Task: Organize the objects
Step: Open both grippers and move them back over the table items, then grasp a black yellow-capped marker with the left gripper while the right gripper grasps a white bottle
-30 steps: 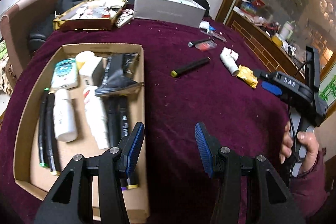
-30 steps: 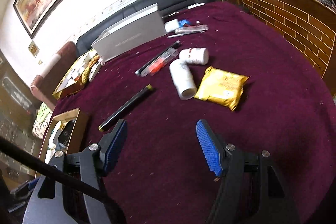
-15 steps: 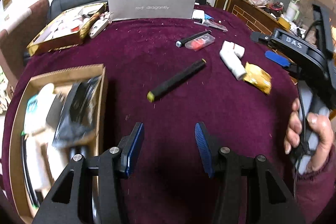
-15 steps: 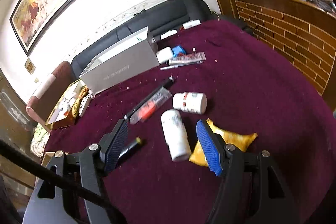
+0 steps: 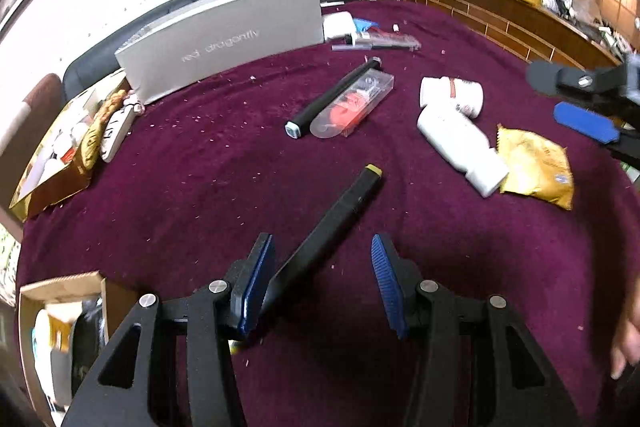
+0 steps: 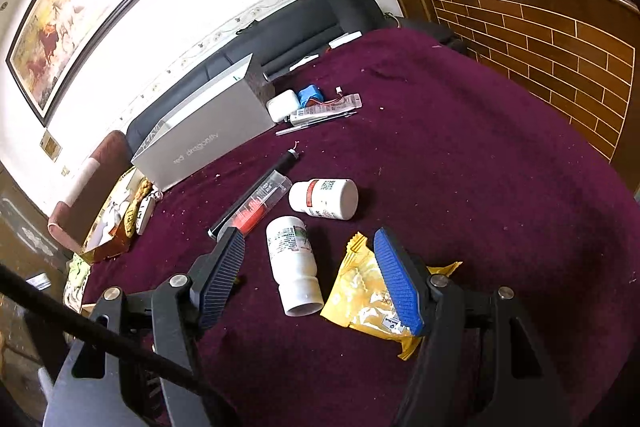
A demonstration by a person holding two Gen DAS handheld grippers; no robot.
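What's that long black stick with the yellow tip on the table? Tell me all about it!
It looks like a marker pen: a long, slim black body, probably plastic, with a yellow end cap. It lies flat and slanted on the purple tablecloth. Its near end reaches between the open left gripper, passing close by one of the fingers, though contact is unclear.

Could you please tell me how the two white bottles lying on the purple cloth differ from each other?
The longer white bottle is slimmer and narrows to a neck near its cap, while the squat white bottle is short and straight-sided. The longer one's label shows green, the squat one's a red band. The longer one lies against the yellow snack packet; the squat one lies apart from it. Both lie on their sides, capped.
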